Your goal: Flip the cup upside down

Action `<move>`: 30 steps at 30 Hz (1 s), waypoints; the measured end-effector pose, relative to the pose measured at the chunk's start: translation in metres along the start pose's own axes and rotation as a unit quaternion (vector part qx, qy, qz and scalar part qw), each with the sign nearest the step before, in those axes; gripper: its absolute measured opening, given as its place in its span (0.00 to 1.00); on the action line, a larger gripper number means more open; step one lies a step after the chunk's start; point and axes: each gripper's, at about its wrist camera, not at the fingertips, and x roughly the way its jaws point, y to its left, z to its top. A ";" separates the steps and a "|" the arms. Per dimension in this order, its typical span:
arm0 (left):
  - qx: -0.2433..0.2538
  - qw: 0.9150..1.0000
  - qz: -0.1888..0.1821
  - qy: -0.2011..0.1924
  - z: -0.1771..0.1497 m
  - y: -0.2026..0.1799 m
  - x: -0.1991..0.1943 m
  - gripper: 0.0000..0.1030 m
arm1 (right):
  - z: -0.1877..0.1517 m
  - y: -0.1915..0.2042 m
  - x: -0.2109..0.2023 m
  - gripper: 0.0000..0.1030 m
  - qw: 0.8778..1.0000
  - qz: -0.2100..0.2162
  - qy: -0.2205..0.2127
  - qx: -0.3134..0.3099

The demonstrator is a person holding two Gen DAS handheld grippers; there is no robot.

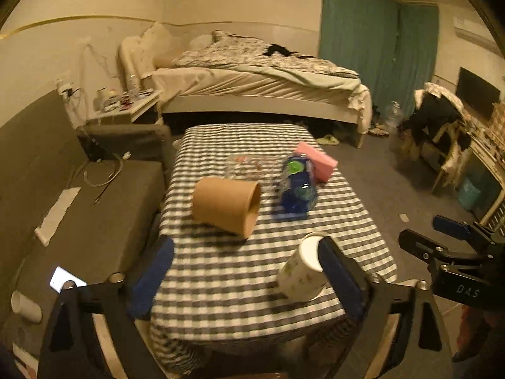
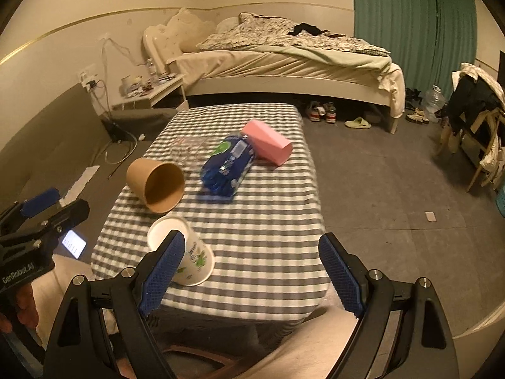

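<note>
— Two cups lie on their sides on the checked table: a brown paper cup further in, and a white printed cup near your edge. Which is yours?

— You can't tell from the task alone; the white cup lies nearest both tools.

— And the tools?

— Your left gripper and right gripper both hang spread wide, holding nothing. The white cup sits just beside the right gripper's left finger.

— How will it handle?

— Probably light, thin-walled paper, easily crushed and apt to roll. You'd best pinch it gently across the mid-wall, away from the flimsy rim, then turn your wrist to set the mouth down.
</note>
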 end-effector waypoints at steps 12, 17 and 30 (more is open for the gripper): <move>-0.012 1.000 0.011 0.016 -0.009 0.010 0.005 0.99 | -0.004 0.008 0.006 1.00 1.000 -0.013 -0.001 -0.004; -0.013 1.000 0.012 0.018 -0.009 0.010 0.005 0.99 | -0.004 0.010 0.007 1.00 1.000 -0.016 0.001 -0.007; -0.018 1.000 0.012 0.021 -0.009 0.014 0.006 0.99 | -0.007 0.012 0.009 1.00 1.000 -0.016 0.003 -0.011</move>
